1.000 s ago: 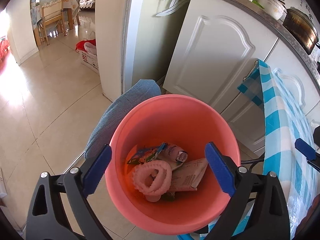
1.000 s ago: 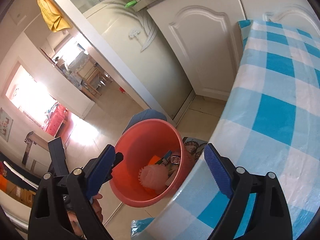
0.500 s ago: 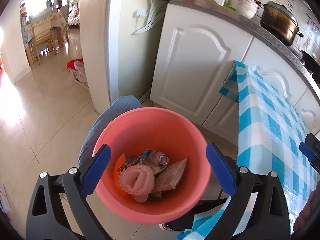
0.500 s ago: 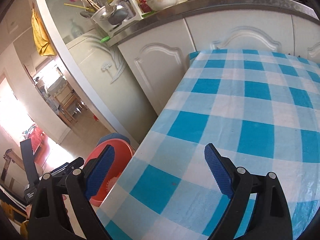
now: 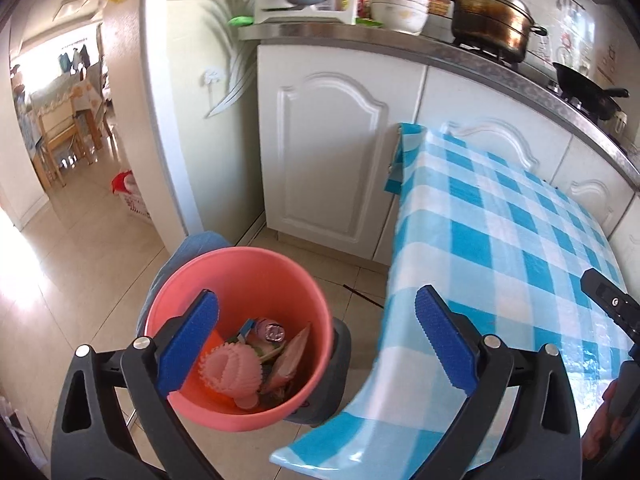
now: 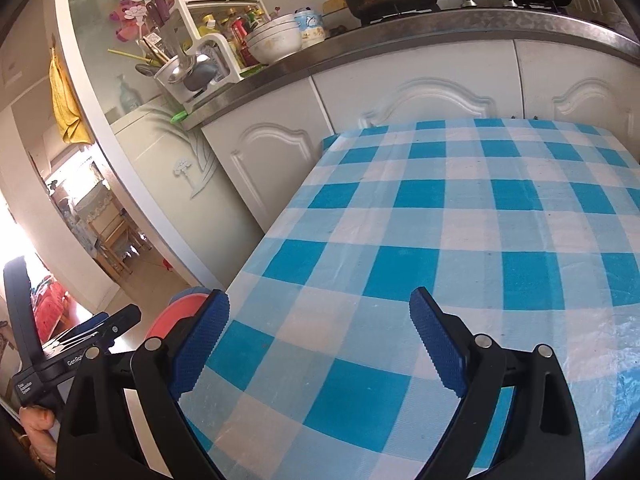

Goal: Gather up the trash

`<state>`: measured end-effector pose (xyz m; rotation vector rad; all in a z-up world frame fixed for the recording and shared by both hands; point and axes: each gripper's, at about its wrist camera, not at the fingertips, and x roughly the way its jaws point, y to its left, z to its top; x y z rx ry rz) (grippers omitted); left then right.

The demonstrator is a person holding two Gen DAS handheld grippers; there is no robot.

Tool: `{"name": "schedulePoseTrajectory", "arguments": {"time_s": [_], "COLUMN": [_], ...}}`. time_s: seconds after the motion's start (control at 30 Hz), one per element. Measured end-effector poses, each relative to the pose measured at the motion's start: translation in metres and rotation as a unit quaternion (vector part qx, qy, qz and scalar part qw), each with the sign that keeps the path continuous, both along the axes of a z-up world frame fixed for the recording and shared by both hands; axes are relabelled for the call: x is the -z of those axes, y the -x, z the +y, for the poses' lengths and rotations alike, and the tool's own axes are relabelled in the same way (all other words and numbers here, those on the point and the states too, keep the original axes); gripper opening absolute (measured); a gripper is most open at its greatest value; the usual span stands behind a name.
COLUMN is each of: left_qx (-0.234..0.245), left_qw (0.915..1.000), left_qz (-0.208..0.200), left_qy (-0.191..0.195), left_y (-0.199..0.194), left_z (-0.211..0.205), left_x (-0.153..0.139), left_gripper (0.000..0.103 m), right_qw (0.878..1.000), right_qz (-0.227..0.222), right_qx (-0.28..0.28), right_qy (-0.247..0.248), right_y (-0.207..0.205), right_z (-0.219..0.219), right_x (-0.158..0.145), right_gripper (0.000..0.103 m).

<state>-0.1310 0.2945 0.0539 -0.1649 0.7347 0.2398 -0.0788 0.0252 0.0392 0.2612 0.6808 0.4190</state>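
Observation:
A pink bucket [image 5: 256, 272] stands on the floor left of the table; its rim also shows in the right wrist view [image 6: 176, 312]. Inside lie a pink ribbed foam sleeve [image 5: 230, 370], a crumpled can [image 5: 272, 330] and snack wrappers [image 5: 292, 356]. My left gripper [image 5: 316, 344] is open and empty, above the bucket's right side and the table's corner. My right gripper [image 6: 320, 344] is open and empty, low over the blue checked tablecloth [image 6: 460, 240]. No trash shows on the cloth.
White kitchen cabinets [image 5: 332, 160] stand behind the table, with a counter holding a pot [image 5: 492, 20], bowls and a dish rack [image 6: 192, 64]. A doorway [image 5: 60, 120] on the left opens to a tiled room. A dark shoe [image 5: 336, 376] sits by the bucket.
Both grippers rose and tilted up. The left view swung from straight down into the bucket toward the table and cabinets. The right view swung from the bucket onto the tabletop.

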Motion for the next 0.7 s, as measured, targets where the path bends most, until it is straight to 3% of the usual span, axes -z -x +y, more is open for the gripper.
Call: {"name": "schedulePoseTrajectory", "arguments": {"time_s": [0.43,0.7], "left_qx": [0.064,0.096], "left_qw": [0.997,0.9923], "left_qz": [-0.022,-0.053], "left_qy": [-0.037,-0.058], "left_y": [-0.011,-0.017], "left_z": [-0.09,-0.145], "left_x": [-0.033,-0.057], "left_gripper": [0.099,0.099], "right_qw": [0.994,0.983], "right_qz": [-0.055,-0.097], "right_qx": [0.091,0.155], "right_qy": [0.021,0.036], "right_y": [0.016,0.028], "right_z": [-0.073,-0.115], "right_x": [-0.021,-0.042], "right_gripper": [0.092,0.092]}}
